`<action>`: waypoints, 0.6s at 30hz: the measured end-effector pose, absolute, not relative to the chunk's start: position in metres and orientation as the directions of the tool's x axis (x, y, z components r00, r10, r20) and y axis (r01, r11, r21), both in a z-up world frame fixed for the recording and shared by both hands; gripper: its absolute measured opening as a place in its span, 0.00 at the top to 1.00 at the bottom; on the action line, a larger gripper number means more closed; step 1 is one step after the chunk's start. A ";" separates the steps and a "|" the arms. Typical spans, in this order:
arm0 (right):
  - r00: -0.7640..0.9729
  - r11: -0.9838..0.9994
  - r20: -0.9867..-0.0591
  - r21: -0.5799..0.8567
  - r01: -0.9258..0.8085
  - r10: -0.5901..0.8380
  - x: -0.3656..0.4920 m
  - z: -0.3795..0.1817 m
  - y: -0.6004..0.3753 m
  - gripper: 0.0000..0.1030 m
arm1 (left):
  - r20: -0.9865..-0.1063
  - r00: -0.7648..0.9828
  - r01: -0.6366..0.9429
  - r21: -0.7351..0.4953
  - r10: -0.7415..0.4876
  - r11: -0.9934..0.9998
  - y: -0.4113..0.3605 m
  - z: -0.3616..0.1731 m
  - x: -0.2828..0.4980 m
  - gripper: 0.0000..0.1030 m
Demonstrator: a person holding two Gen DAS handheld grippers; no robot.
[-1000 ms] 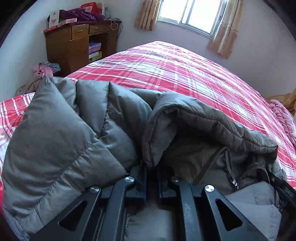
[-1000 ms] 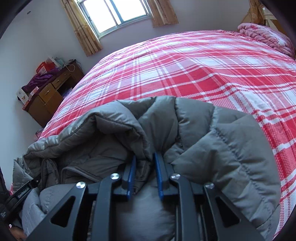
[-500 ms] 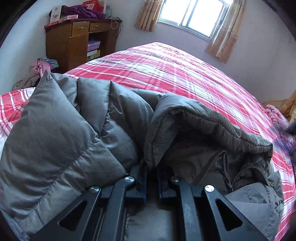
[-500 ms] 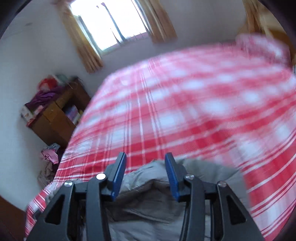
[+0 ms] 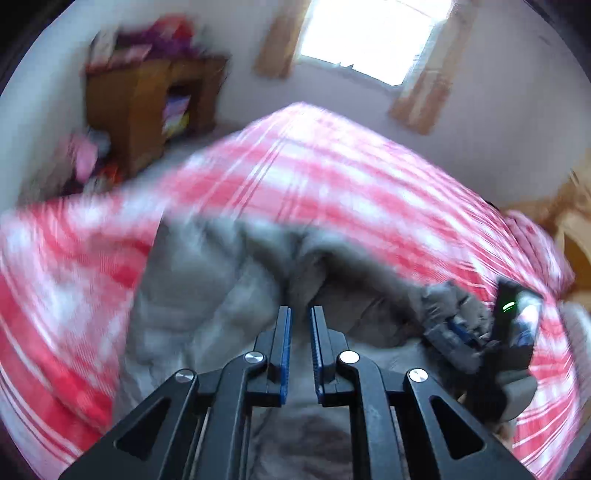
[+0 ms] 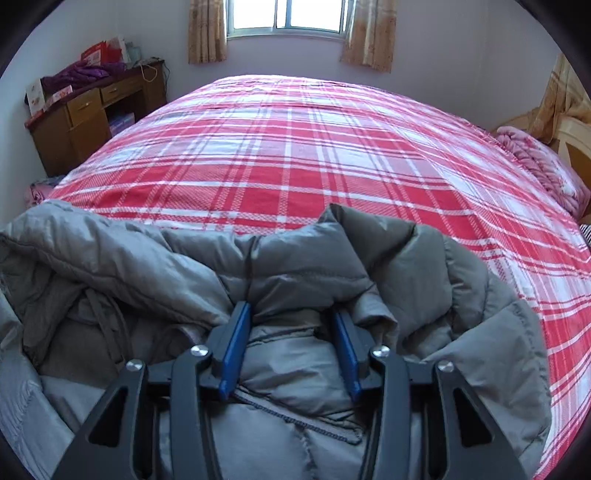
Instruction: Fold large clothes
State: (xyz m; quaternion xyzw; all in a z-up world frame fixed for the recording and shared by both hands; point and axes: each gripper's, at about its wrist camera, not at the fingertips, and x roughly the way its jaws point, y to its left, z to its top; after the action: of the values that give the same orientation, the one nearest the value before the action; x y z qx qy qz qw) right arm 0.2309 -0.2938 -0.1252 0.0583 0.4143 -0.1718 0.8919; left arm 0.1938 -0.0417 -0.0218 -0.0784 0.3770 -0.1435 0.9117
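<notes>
Now the right gripper [image 6: 291, 332], jaws just opened, straddles a fold of the jacket [image 6: 306, 266] without pinching; the left gripper [image 5: 300, 334], closed on nothing visible, seems withdrawn to regrip.

We get daylight from the window [image 6: 288, 16] at 12 o'clock, blown out white in both views. Left wrist view is heavily motion-smeared; right wrist view is sharp. Fisheye bends the bed [image 6: 295, 155], with black vignette in all corners. Soft shadows only.
</notes>
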 end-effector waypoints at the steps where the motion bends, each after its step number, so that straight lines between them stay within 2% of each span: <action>1: 0.601 0.934 -0.758 -0.033 0.355 -0.255 0.231 -0.125 -0.293 0.55 | -0.645 0.695 0.232 -0.217 -0.318 0.948 -0.054 -0.010 0.199 0.90; 5: 0.616 0.935 -0.748 -0.021 0.354 -0.249 0.225 -0.123 -0.292 0.54 | -0.602 0.739 0.303 -0.101 -0.301 0.947 -0.110 0.005 0.244 0.86; 9: 0.638 0.934 -0.740 0.040 0.356 -0.211 0.221 -0.123 -0.298 0.54 | -0.727 0.668 0.244 0.012 -0.159 0.970 -0.135 -0.052 0.286 0.85; 12: 0.639 0.934 -0.740 0.044 0.355 -0.208 0.221 -0.123 -0.298 0.53 | -0.784 0.589 0.253 -0.053 -0.198 0.966 -0.122 -0.105 0.289 0.85; 13: 0.644 0.934 -0.738 0.054 0.353 -0.200 0.221 -0.123 -0.299 0.52 | -0.752 0.605 0.244 -0.138 -0.262 0.960 -0.108 -0.107 0.286 0.85; 15: 0.651 0.934 -0.737 0.075 0.349 -0.184 0.219 -0.123 -0.301 0.52 | -0.749 0.592 0.235 -0.193 -0.298 0.953 -0.102 -0.109 0.287 0.85; 18: 0.654 0.933 -0.738 0.096 0.346 -0.166 0.219 -0.122 -0.303 0.51 | -0.750 0.597 0.238 -0.173 -0.285 0.956 -0.105 -0.109 0.286 0.85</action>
State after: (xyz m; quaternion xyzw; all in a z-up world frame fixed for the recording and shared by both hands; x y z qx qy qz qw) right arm 0.2190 -0.3035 -0.1224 0.1146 0.3911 -0.1419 0.9021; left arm 0.2859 -0.1052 -0.1094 -0.0274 0.4245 -0.1465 0.8931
